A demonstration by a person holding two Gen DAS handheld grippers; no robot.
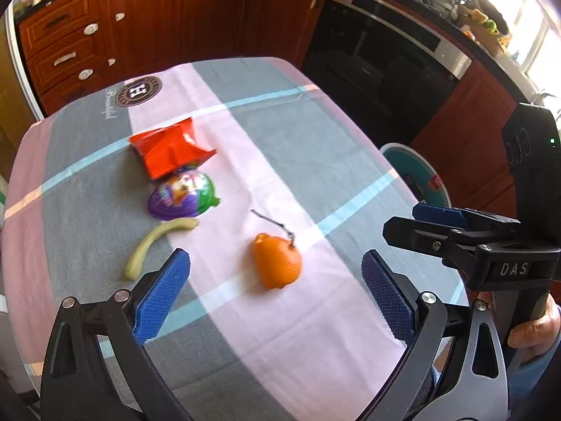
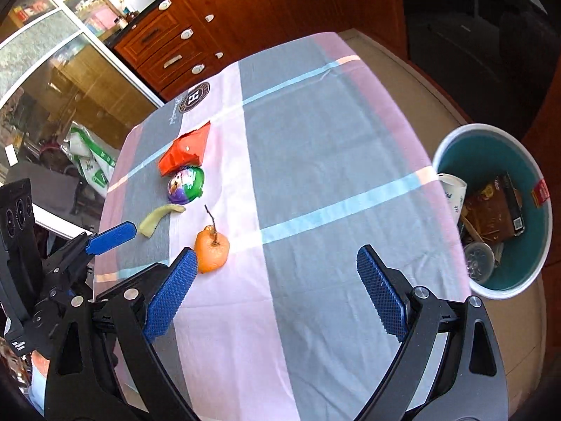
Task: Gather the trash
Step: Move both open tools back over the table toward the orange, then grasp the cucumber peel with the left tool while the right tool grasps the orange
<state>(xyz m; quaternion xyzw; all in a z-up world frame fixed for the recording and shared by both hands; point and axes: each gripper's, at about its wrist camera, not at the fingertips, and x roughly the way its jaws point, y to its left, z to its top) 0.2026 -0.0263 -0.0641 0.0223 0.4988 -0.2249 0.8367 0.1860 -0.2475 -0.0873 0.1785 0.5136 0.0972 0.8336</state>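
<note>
Several pieces of trash lie on the table's checked cloth (image 1: 315, 161): a red snack bag (image 1: 170, 151), a purple and green egg-shaped wrapper (image 1: 182, 194), a pale green peel (image 1: 157, 242) and an orange peel with a stem (image 1: 277, 263). My left gripper (image 1: 277, 291) is open and empty, hovering just short of the orange peel. My right gripper (image 2: 277, 287) is open and empty above the cloth (image 2: 333, 133), with the orange peel (image 2: 212, 249) by its left finger. The right view also shows the bag (image 2: 186, 152), the wrapper (image 2: 186, 186) and the green peel (image 2: 157, 219).
A teal bin with a white rim (image 2: 455, 140) stands on the floor right of the table, holding cups and cartons. It shows partly in the left view (image 1: 413, 165). Wooden cabinets (image 1: 140, 24) and a dark oven (image 1: 378, 66) stand behind.
</note>
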